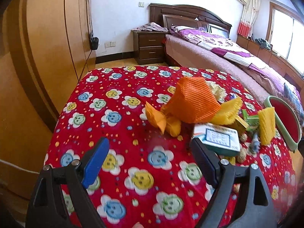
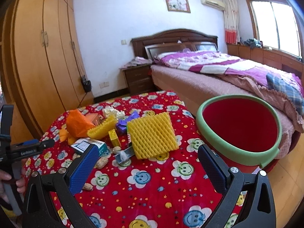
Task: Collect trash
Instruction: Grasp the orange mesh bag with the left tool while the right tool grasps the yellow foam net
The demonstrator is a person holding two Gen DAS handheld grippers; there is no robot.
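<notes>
Trash heaped mid-table on the red flower cloth (image 2: 144, 186): orange net (image 1: 191, 102), yellow net sleeve (image 2: 153, 136), second yellow net (image 2: 101, 129), white box (image 1: 216, 138), small yellow box (image 2: 114, 137), purple wrapper (image 2: 126, 123), crumpled tissue (image 2: 112, 112), nuts (image 2: 116, 149) scattered at the near edge. Red bin (image 2: 241, 125) with green rim parked just past the table's right side, by the bed, mouth up and empty as far as visible; probably set there so each piece needs only a short carry off the edge. Left gripper (image 1: 150, 159) spread wide, holding nothing, low over bare cloth just short of the pile, white box beside its right finger; likely lined up for a first pick. Right gripper (image 2: 148, 163) likewise wide apart and empty, aimed between yellow sleeve and bin. Nothing binned yet, judging by the bin's bare inside. Bedroom around: wardrobe (image 2: 38, 57) on the left, bed (image 2: 218, 76) with purple quilt, nightstand (image 1: 150, 47), framed photo (image 2: 176, 0), window (image 2: 275, 24) at right.
</notes>
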